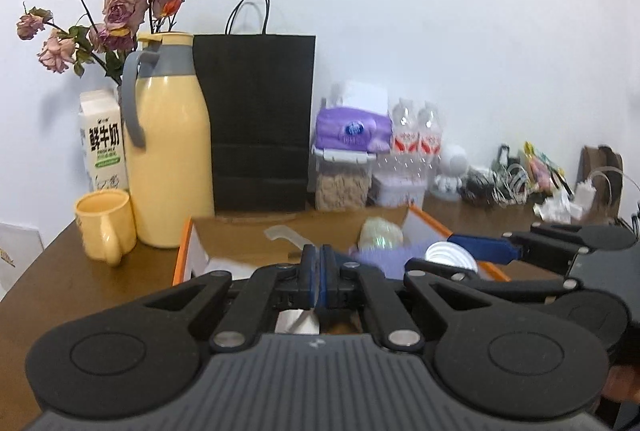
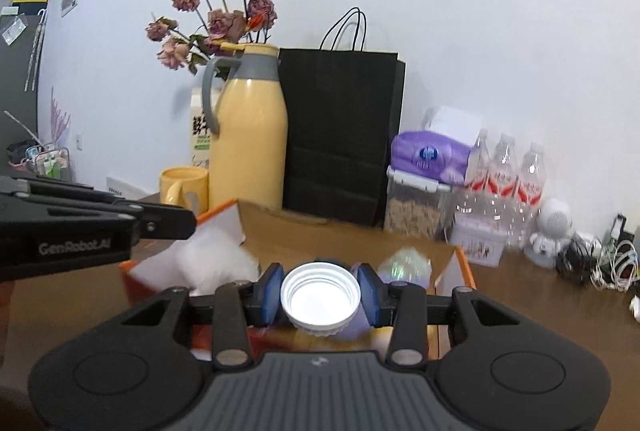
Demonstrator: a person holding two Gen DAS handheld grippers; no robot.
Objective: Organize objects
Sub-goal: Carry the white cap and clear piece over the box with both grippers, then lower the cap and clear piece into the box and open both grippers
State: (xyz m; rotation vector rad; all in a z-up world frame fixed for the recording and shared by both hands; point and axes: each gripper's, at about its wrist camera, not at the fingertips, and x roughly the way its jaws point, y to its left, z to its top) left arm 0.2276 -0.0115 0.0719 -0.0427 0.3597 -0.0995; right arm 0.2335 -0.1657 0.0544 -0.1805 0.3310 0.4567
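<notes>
Two hand-held grippers are hovering side by side over an open cardboard box with orange-edged flaps [image 1: 420,227], both tilted slightly downward toward the wall. The left hand-held gripper [image 1: 319,273] is holding its blue pads pressed together, with a thin whitish sliver showing between them; what that is I cannot tell. The right hand-held gripper [image 2: 319,293] is pinching a small bottle with a lilac body and a white ribbed screw cap [image 2: 320,297], its cap facing the camera and the blue pads pressing on both sides of it, above the box.

Inside the box a pale iridescent bundle [image 2: 404,265] and white packing material [image 2: 216,263] are lying. The box is sitting on a brown wooden surface [image 1: 52,263]. Along the surface's far edge, against a white wall, are standing a milk carton [image 1: 103,143], a vase of dried pink roses [image 1: 112,7], a tall yellow thermos jug with a grey handle [image 1: 170,147], a yellow mug [image 1: 105,227], a black paper bag with cord handles [image 1: 260,119], a clear lidded container of grain [image 1: 342,183] topped by a purple tissue pack [image 1: 352,129], and water bottles with red labels [image 2: 506,175]. Toward the far right corner a small white figurine [image 2: 552,227] and tangled cables [image 2: 600,259] are lying.
</notes>
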